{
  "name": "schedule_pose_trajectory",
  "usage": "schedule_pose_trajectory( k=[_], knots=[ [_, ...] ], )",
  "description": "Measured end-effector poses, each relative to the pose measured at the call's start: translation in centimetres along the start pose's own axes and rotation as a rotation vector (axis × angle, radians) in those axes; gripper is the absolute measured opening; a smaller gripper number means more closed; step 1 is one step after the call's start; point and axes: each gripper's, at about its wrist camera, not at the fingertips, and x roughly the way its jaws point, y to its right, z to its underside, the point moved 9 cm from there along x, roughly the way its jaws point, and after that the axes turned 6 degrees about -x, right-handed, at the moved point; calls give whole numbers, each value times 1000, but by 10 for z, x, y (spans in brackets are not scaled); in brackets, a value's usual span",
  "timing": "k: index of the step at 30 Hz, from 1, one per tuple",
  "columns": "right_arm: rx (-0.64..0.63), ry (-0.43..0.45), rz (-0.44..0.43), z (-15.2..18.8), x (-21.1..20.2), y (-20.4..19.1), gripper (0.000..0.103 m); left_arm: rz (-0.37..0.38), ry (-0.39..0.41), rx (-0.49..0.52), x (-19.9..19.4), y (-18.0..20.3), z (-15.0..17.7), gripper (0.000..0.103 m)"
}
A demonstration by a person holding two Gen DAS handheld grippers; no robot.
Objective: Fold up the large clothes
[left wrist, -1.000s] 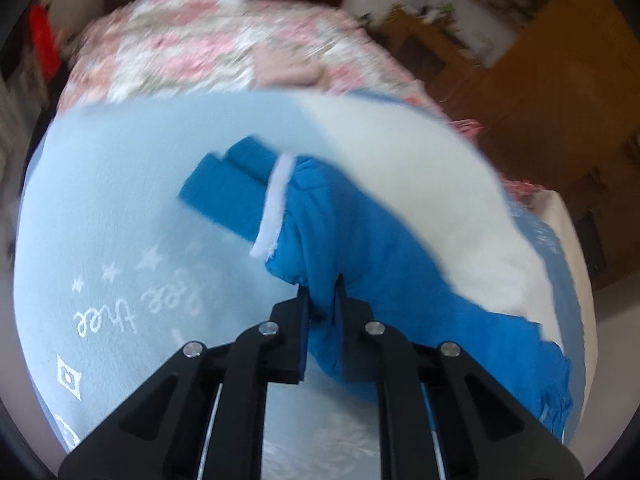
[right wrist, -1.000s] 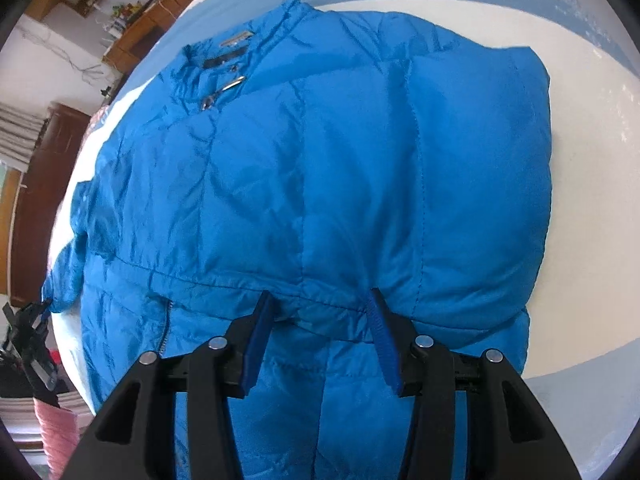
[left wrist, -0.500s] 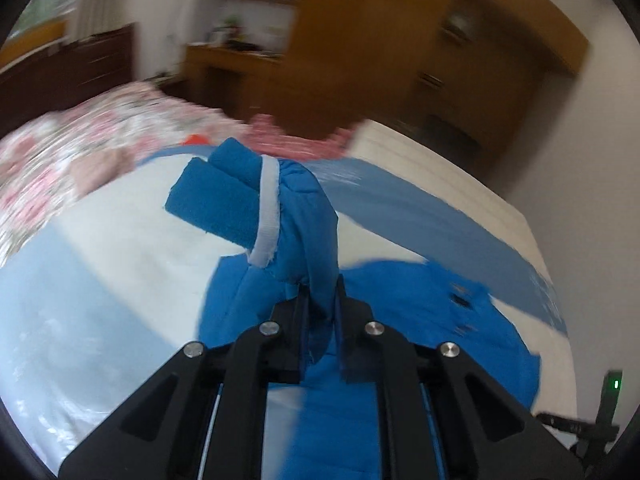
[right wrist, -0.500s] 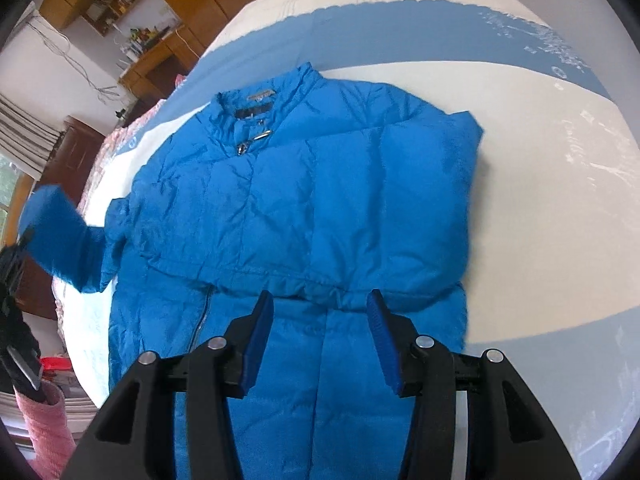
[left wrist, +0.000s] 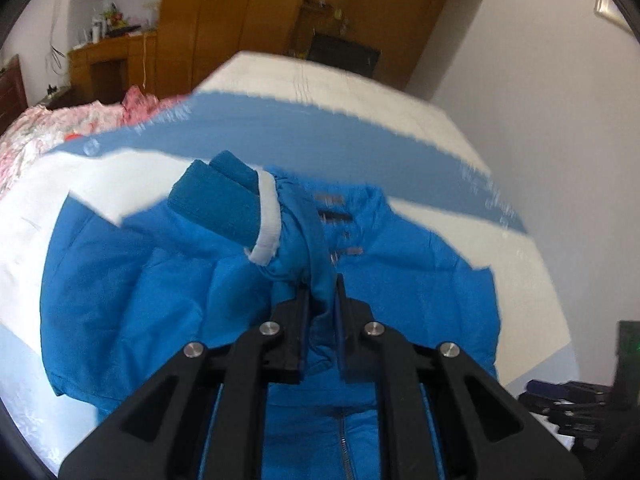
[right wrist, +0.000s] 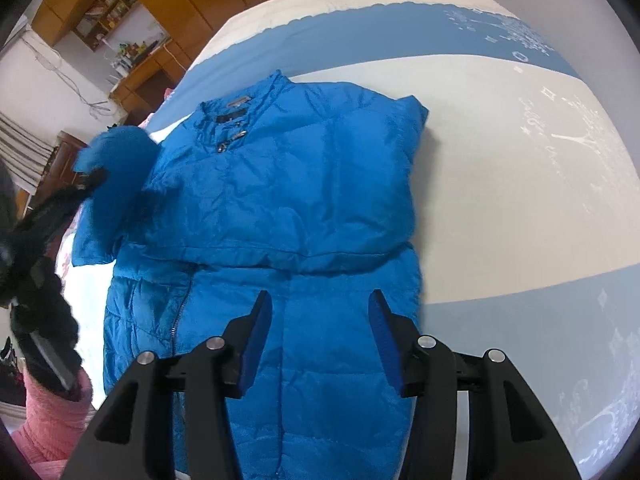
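Note:
A bright blue padded jacket [right wrist: 288, 184] lies front up on the bed, collar at the far end, with its right sleeve folded in. My left gripper [left wrist: 320, 288] is shut on the other sleeve just behind its knit cuff [left wrist: 224, 204] with a white band, and holds it in the air above the jacket's chest [left wrist: 400, 280]. The right wrist view shows that gripper [right wrist: 80, 188] and the raised sleeve [right wrist: 116, 152] at the left. My right gripper [right wrist: 320, 308] hangs open above the jacket's lower front, beside the zip, with nothing between its fingers.
The blue and white bedspread [right wrist: 500, 160] stretches to the right of the jacket. A floral quilt [left wrist: 48, 128] lies at the far left. Wooden wardrobes [left wrist: 248, 12] and a desk [left wrist: 108, 60] stand beyond the bed. A pink sleeve [right wrist: 52, 420] shows at lower left.
My left gripper has swung the held sleeve from out over the bedspread to above the jacket's chest. My right gripper has risen and drawn back, so the whole jacket shows.

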Motion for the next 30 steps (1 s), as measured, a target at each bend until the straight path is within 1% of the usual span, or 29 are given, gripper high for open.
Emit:
schedule_pose_trajectory(
  k=[2, 5, 7, 8, 10, 11, 12, 13, 14, 15, 17, 19, 22, 23, 24, 25, 26, 28, 29, 30],
  knots=[
    [7, -3, -2, 1, 1, 2, 51, -3, -61, -2, 25, 0, 12, 8],
    [11, -8, -1, 1, 5, 4, 51, -3, -89, 23, 38, 4, 25, 9],
    [14, -13, -4, 2, 7, 3, 51, 20, -107, 94, 43, 16, 35, 11],
    [16, -16, -8, 0, 10, 3, 51, 39, -124, 129, 41, 23, 42, 16],
    [10, -18, -12, -2, 12, 0, 51, 98, -179, 208, 43, 39, 58, 18],
    [6, -17, -13, -4, 12, -2, 51, 156, -216, 242, 42, 46, 67, 19],
    [2, -17, -15, -5, 13, -3, 51, 197, -242, 251, 40, 49, 71, 19],
    [-4, -15, -18, -8, 13, -6, 51, 263, -274, 252, 35, 53, 76, 19],
    [-11, -14, -20, -11, 13, -9, 51, 297, -285, 247, 32, 53, 78, 23],
    [-18, -12, -21, -13, 14, -11, 51, 309, -274, 236, 24, 49, 77, 24],
    [-34, -6, -33, -20, 15, -19, 51, 274, -237, 206, 10, 31, 68, 22],
    [-45, -5, -60, -26, 17, -27, 51, 243, -210, 153, 1, 11, 55, 22],
    [-40, -27, -113, -39, 32, -39, 52, 108, -165, 99, -4, -30, 35, 22],
    [-28, -38, -124, -43, 39, -41, 52, 45, -159, 81, -2, -48, 29, 22],
    [-7, -57, -136, -50, 50, -40, 52, 19, -157, 66, -1, -58, 26, 22],
    [7, -67, -136, -54, 58, -39, 52, -2, -158, 38, 1, -72, 24, 22],
    [17, -76, -133, -57, 65, -37, 52, -9, -160, 26, 4, -73, 18, 22],
    [53, -112, -137, -65, 87, -32, 52, -35, -163, 4, 9, -87, 19, 22],
    [67, -120, -149, -67, 93, -31, 52, -41, -167, -1, 12, -90, 20, 22],
    [80, -130, -184, -70, 102, -34, 52, -41, -170, -8, 14, -95, 20, 22]
  ],
)
